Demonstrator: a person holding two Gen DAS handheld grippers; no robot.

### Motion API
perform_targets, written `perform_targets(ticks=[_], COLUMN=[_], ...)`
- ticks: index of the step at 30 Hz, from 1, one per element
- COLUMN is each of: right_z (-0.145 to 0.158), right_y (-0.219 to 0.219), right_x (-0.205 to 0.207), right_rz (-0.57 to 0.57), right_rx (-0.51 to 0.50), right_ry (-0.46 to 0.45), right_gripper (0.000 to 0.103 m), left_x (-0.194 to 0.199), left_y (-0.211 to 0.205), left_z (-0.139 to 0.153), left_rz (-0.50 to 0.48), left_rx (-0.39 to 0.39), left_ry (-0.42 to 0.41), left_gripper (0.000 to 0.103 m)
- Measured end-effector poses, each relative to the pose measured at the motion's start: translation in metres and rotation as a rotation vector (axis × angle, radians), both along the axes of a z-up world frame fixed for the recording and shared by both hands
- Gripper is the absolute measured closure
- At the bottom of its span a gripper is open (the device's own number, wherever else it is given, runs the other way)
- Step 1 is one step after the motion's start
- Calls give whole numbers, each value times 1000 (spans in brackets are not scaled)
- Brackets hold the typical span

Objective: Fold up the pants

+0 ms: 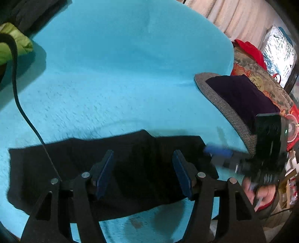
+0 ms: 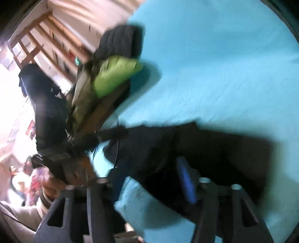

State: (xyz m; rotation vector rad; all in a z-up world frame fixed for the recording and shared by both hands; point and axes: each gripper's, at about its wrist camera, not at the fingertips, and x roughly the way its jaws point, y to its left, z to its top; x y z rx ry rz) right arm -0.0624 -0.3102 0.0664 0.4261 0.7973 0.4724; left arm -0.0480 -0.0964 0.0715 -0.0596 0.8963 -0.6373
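Black pants (image 1: 78,168) lie folded into a wide rectangle on the turquoise sheet (image 1: 121,74). My left gripper (image 1: 143,174) is open, its blue pads (image 1: 104,173) hovering over the middle of the pants with nothing between them. My right gripper (image 1: 220,152) shows blurred at the pants' right edge in the left wrist view. In the right wrist view the pants (image 2: 214,149) lie under my right gripper (image 2: 149,179), whose jaws stand apart; one blue pad (image 2: 186,179) shows, the other is smeared by blur.
A lime green garment (image 1: 15,44) and dark clothes (image 1: 28,11) lie at the far left, a grey cushion (image 1: 224,104) with a purple cloth (image 1: 241,95) at the right edge. A black cable (image 1: 22,104) trails over the sheet. A wooden rack (image 2: 37,37) stands beyond the bed.
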Motion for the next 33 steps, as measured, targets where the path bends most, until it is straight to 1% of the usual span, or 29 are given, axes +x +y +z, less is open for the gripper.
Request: perform_targets(ticks=[1,2,3,4,6,7,9,10,11,13,14,15,16,18,20,22,27,30,33], right_z=[2,2,-2,-8,-18,-23,-28,-30,-36,-36,-42,-44,-42,-35,-27,-19,-5,-2,-2], right_y=[-11,-17,-25,-32,-32,-27,-15,-11,-6,-9,-6,-1,1,2,-1,-3,-6,-7,-8], right_x=[-3,-5,-5,-4,0,3,8,16,22,24,27,27,24,19,13,4,-17,-26,-31], right_rz=[-38,-62,-106,-130,-120,-114,-106,-102,-97,-81,-67,-68,-67,-54,-54,-57,-70,-78,-82], right_rx=[-74,-116,-170,-179,-189,-209,-261,-271,-285,-287,-295,-309,-324,-351,-341,-329,-358,-357,-359], right_ry=[-7,-4,27,56,87,86,69,71,92,116,122,112,98,94,95,91,72,75,78], right_gripper=[42,43,49,58,69,71,71,71,71,71,71,71,71,70,70,70,68,67,65], left_x=[-1,-1,-2,-2,-3,-3,1,3,7,13,18,21,23,20,19,16,5,-3,-12], left_y=[-3,-10,-14,-10,-15,-18,-28,-31,-36,-39,-42,-43,-41,-38,-37,-34,-26,-24,-23], left_z=[-2,-6,-8,-10,-13,-13,-16,-18,-23,-32,-42,-48,-54,-53,-52,-48,-33,-24,-18], left_rz=[-2,-3,-2,-6,-5,-1,8,14,31,56,69,71,74,65,58,63,80,92,98], left_rx=[-5,-10,-11,-11,-3,2,29,46,81,124,160,170,164,146,156,149,140,135,147], left_ry=[4,11,17,21,13,4,-10,-14,-24,-31,-13,7,23,5,8,8,-10,-25,-50], left_gripper=[40,39,39,39,39,39,39,39,39,39,39,39,39,36,37,37,37,36,36])
